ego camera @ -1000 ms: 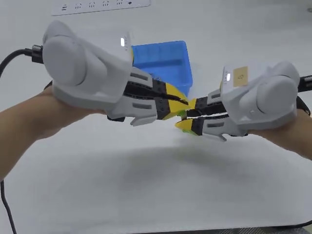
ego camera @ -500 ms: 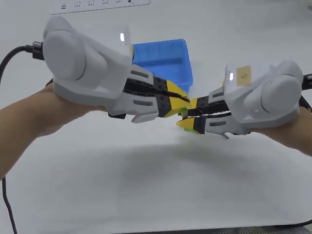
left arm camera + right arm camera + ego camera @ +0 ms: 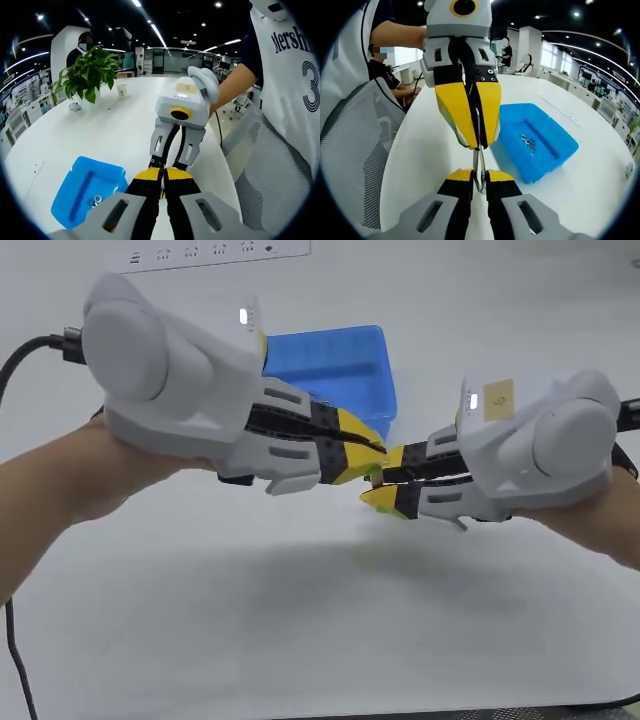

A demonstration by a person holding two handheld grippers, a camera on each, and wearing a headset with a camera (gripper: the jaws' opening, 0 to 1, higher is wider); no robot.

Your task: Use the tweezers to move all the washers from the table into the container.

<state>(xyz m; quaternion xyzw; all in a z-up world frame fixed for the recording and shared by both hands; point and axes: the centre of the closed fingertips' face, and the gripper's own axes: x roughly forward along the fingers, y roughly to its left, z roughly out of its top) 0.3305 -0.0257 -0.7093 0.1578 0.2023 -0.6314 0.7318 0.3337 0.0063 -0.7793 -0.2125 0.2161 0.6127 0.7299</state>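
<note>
Tweezers [image 3: 479,162] are pinched by left gripper [image 3: 368,454] and right gripper [image 3: 385,479], both closed.

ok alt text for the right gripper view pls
Metal tweezers are pinched between two sets of yellow-tipped tongs meeting tip to tip: the right gripper from below, the left gripper from above. Beside them, a blue container on the white table holds a few washers.

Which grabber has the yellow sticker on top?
The right gripper: a yellow sticker sits on its white body. The left gripper looks all white on top.
</note>
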